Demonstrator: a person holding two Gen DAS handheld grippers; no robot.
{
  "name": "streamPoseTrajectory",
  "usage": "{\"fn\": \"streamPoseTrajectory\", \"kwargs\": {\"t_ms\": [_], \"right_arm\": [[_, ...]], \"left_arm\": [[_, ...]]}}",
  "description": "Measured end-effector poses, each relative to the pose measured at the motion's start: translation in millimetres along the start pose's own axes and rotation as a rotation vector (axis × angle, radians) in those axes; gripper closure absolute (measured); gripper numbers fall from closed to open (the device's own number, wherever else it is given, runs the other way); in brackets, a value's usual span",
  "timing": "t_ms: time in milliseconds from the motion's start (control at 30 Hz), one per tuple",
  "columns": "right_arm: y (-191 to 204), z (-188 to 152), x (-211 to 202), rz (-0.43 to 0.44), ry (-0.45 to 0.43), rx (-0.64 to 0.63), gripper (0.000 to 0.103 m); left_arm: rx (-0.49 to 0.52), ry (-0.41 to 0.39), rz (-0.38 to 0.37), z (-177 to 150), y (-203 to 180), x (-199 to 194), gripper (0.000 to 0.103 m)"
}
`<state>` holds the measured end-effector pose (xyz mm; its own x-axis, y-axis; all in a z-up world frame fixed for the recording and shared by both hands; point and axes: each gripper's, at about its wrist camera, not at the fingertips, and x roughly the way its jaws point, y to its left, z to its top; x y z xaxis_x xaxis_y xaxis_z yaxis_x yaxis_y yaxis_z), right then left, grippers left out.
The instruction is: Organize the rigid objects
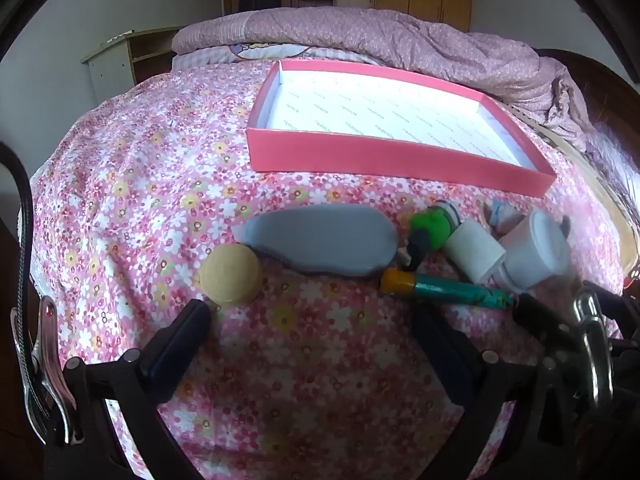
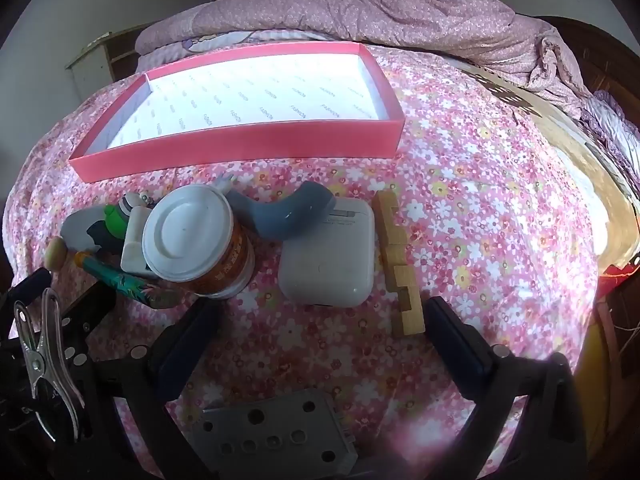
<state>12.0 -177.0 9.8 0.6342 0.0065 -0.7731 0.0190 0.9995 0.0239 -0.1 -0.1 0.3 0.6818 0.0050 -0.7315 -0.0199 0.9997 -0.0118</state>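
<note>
A pink box (image 1: 384,158) with a white inside lies empty on the flowered bedspread; it also shows in the right wrist view (image 2: 248,142). In front of it lie a wooden ball (image 1: 231,274), a grey flat piece (image 1: 324,242), a green toy (image 1: 432,229), a teal pen (image 1: 444,287) and a white-lidded can (image 1: 536,250). The right wrist view shows the can (image 2: 196,236), a white case (image 2: 329,254), a grey curved piece (image 2: 288,212) and a notched wooden block (image 2: 398,256). My left gripper (image 1: 316,328) is open and empty just short of the objects. My right gripper (image 2: 322,320) is open and empty just short of the white case.
A rumpled pink quilt (image 1: 400,36) is piled behind the box. A bedside cabinet (image 1: 120,60) stands at the far left. The bed's wooden edge (image 2: 580,184) runs along the right. The right hand tool (image 1: 588,340) sits close at the left view's right edge.
</note>
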Motion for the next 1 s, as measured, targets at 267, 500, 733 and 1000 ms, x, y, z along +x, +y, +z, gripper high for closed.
{"fn": "streamPoseTrajectory", "kwargs": {"t_ms": [267,500,733,1000], "right_arm": [[-0.7,1.2,0.9,0.003,0.024,0.012,0.000],[-0.9,1.3,1.4,0.001,0.024,-0.002,0.000],[-1.5,-2.0,1.4,-0.008,-0.011,-0.003,0.000],[1.0,-5.7,-1.4,-0.009,-0.021,0.002,0.000]], "left_arm": [[-0.001,0.000,-0.003,-0.1,0.2,1.2,0.000],[-0.001,0.000,-0.004,0.7,0.7,1.3,0.000],[-0.002,-0.013,-0.003,-3.2,-1.0,-5.0,0.000],[-0.002,-0.014,-0.004,-3.3,-1.4,-3.1,0.000]]}}
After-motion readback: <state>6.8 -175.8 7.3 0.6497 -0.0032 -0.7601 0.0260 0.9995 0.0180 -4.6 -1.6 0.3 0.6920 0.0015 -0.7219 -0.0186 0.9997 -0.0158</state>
